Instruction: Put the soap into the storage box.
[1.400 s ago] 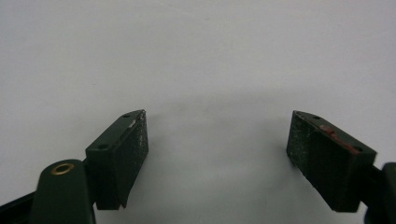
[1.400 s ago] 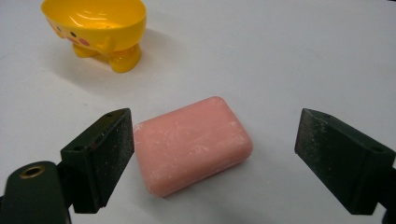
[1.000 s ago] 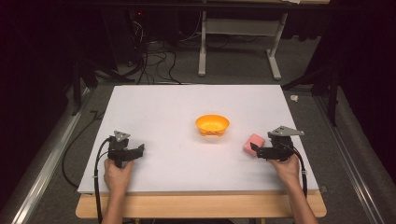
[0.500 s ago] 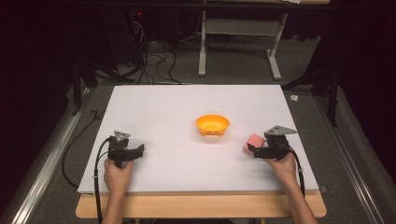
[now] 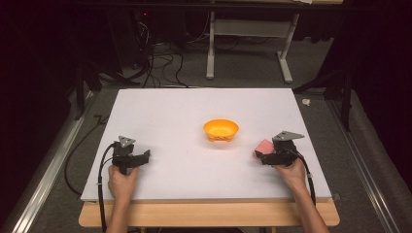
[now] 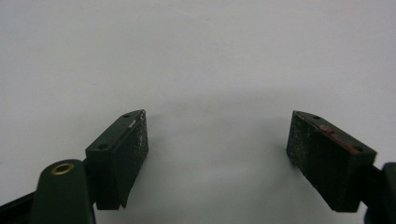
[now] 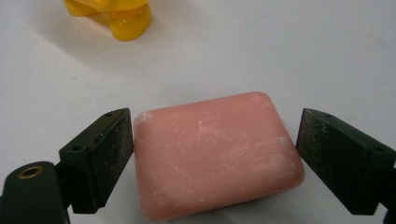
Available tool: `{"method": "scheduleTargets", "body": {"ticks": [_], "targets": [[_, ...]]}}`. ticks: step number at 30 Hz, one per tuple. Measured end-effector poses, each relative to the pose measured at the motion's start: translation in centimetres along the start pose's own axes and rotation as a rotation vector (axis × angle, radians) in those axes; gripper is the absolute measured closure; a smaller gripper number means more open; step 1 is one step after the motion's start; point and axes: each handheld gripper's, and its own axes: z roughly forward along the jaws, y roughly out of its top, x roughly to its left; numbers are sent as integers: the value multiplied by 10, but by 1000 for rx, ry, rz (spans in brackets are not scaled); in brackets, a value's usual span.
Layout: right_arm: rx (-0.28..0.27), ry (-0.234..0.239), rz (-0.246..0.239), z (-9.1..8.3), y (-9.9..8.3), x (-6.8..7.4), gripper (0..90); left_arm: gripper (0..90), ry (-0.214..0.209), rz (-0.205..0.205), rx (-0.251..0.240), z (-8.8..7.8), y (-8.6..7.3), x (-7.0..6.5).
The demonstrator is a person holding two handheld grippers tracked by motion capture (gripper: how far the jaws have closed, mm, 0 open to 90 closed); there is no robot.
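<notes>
A: Where's the pink soap bar?
B: On the white table, four o'clock of the orange bowl, between the right gripper's spread jaws. No stamp readable; the bowl's top is cut off.
A: Left gripper?
B: Eight o'clock, jaws apart, holding nothing.

No text, label, brand, number or sign can be read in any of the views. The pink bar has a plain, scuffed top face with no stamp that can be made out. The orange bowl, beyond the bar, carries no marking. The white table under it is blank.
</notes>
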Motion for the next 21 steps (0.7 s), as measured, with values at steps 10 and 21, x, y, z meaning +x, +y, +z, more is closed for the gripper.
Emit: {"method": "scheduleTargets", "body": {"ticks": [10, 21], "targets": [[6, -1, 7, 2, -1, 0, 115, 211, 1, 0, 0, 0, 0, 0], [21, -7, 1, 8, -2, 3, 114, 211, 1, 0, 0, 0, 0, 0]]}}
